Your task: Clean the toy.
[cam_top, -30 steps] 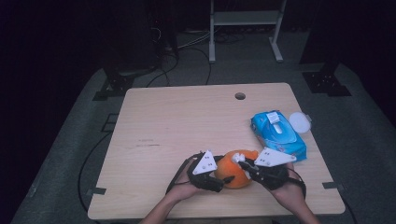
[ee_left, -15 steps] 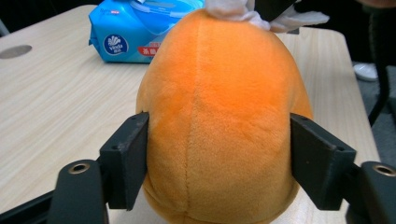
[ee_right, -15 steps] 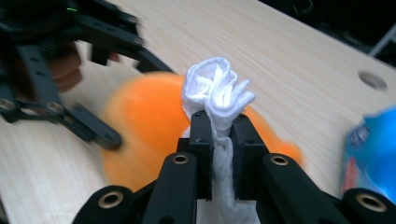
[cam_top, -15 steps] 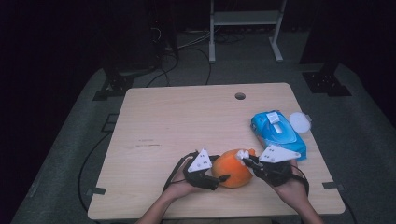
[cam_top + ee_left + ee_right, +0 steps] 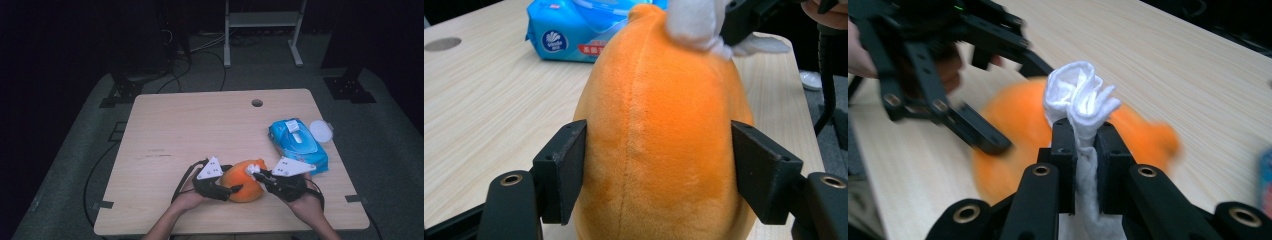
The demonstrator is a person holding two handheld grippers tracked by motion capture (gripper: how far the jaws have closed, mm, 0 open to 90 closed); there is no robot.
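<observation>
At the lower centre of the high view, near the front edge of the worktop (image 5: 200, 125), an orange plush toy (image 5: 245, 185) lies between the two hand-held grippers. The left hand-held gripper (image 5: 231, 190) comes in from the toy's left; in the left gripper view its two black jaws press against both flanks of the orange plush, and they have just been closing on it. The right hand-held gripper (image 5: 256, 174) sits at the toy's right, its jaws clamped tight on a white cloth (image 5: 1080, 102), whose bunched end rises above the fingertips and rests against the upper end of the toy. Farther back, to the right of centre in the high view, a blue pack of wet wipes (image 5: 297, 142) lies flat near the worktop's right edge, with a small white round lid (image 5: 321, 131) just beside it. Beyond, near the far edge, a round hole (image 5: 257, 103) pierces the worktop.
</observation>
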